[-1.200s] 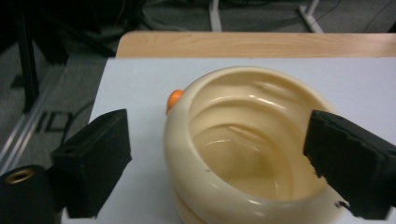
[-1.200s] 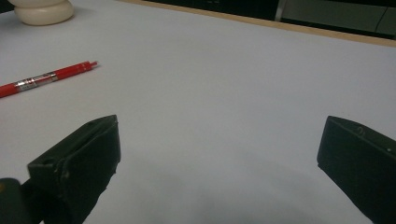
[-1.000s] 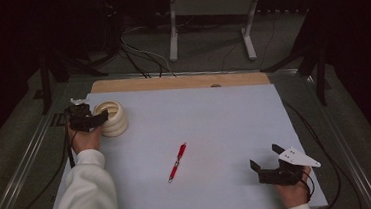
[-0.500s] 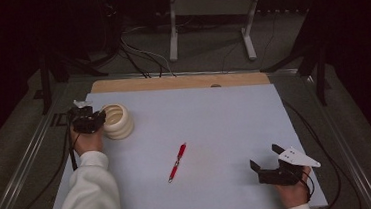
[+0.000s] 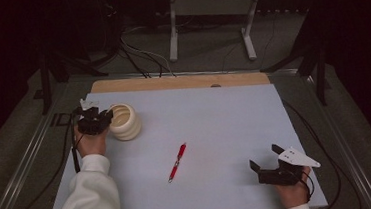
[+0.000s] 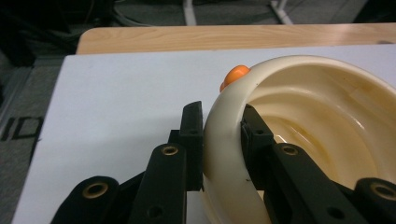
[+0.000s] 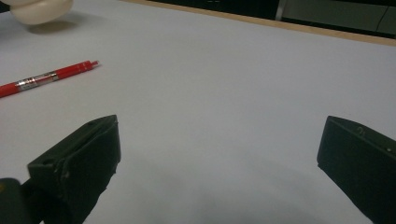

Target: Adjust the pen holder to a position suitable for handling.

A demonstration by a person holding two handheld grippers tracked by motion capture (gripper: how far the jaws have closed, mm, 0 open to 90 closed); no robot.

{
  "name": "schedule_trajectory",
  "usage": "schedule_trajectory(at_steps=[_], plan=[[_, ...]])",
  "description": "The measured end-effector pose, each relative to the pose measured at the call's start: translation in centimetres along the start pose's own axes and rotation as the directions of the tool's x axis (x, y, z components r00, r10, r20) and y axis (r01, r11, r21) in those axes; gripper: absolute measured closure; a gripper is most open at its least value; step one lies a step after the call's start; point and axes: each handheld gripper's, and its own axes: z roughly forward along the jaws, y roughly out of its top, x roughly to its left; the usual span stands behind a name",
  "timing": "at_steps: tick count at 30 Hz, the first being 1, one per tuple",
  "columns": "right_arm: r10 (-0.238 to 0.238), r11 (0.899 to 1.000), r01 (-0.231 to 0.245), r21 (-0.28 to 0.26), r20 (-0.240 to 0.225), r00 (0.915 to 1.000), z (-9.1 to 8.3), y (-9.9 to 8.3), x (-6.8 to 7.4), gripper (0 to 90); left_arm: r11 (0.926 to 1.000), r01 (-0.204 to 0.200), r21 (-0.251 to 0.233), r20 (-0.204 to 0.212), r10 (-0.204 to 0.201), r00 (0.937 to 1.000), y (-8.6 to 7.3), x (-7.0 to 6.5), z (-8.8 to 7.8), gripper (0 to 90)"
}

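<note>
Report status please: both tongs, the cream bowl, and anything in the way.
Left tongs shut on cream bowl wall, one jaw inside, one outside. Right tongs open, nothing between them. Red pen lies mid-table, apart from both.

A lab: dark room, floor cables (image 5: pixel 139 55), metal stand (image 5: pixel 211 12), padded table (image 5: pixel 234 115).

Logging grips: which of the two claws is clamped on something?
The left claw: its jaws pinch the cream bowl's rim. The right claw stands open over bare table.
</note>
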Motion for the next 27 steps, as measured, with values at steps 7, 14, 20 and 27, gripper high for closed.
schedule_trajectory(at_steps=[7,14,20,27], plan=[[0.000,1.000,0.000,0.000,0.000,1.0000,0.0,0.0,0.0,0.0,0.9996,-0.029,0.006,0.073,0.029,0.9969,0.0,-1.7,-0.4,76.1],[0.000,1.000,0.000,0.002,-0.001,1.0000,0.0,0.0,0.0,0.0,0.9969,-0.077,0.013,0.123,0.075,0.9895,-0.2,-3.4,-0.5,76.1],[0.000,1.000,0.000,0.002,-0.002,1.0000,0.1,0.0,0.1,0.0,0.9933,-0.114,0.019,0.152,0.110,0.9822,-0.4,-5.1,-0.5,76.0],[0.000,1.000,0.000,0.002,-0.003,1.0000,0.1,0.0,0.1,0.0,0.9901,-0.133,0.045,0.175,0.123,0.9769,-0.9,-6.3,0.2,76.0]])
